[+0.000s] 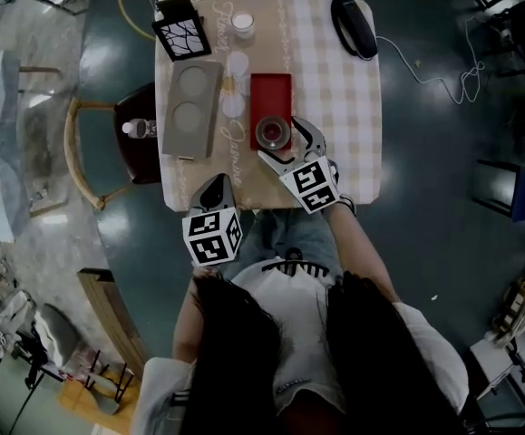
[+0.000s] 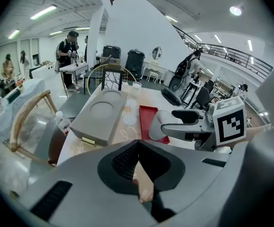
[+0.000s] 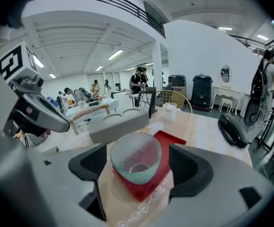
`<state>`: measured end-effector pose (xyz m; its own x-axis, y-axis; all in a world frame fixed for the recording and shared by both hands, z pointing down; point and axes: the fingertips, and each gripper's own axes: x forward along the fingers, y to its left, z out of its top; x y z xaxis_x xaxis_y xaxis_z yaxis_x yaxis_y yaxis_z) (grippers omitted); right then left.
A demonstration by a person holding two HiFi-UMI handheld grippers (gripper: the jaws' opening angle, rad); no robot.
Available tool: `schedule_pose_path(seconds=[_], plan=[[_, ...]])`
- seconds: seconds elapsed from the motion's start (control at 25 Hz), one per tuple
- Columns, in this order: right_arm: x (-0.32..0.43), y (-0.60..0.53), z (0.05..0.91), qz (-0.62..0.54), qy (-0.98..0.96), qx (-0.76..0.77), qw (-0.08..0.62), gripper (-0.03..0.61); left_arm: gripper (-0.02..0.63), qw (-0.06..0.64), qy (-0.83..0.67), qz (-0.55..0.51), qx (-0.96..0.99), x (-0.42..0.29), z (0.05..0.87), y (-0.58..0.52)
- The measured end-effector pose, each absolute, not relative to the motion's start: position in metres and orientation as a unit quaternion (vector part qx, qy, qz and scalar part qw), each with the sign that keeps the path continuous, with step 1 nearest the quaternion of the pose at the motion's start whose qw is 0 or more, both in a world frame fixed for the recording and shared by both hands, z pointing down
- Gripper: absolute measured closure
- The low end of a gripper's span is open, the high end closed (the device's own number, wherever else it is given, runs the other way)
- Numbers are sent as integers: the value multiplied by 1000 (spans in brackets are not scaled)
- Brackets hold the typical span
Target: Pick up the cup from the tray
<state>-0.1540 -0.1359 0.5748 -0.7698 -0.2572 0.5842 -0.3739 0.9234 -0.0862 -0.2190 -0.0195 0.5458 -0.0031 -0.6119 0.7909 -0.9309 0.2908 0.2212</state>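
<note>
Head view: the cup (image 1: 272, 133) stands on the near end of the red tray (image 1: 270, 93) on the counter (image 1: 335, 107), between the right tool's (image 1: 282, 140) wide-open jaws

Left gripper view: the left tool (image 2: 137, 148) is closed and empty, at the counter's near edge

Right gripper view: the jaws flank the cup without touching it

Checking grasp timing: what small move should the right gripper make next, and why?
Probably close the right gripper: its jaws stand open on either side of the glass cup on the red tray, pads not yet touching it.
</note>
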Motion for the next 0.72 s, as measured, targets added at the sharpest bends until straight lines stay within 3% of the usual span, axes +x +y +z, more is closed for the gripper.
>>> schedule_pose_path(seconds=[0.72], plan=[[-178, -139, 601, 80, -940, 108, 315, 184, 606, 462, -680, 209, 529, -219, 575, -24]])
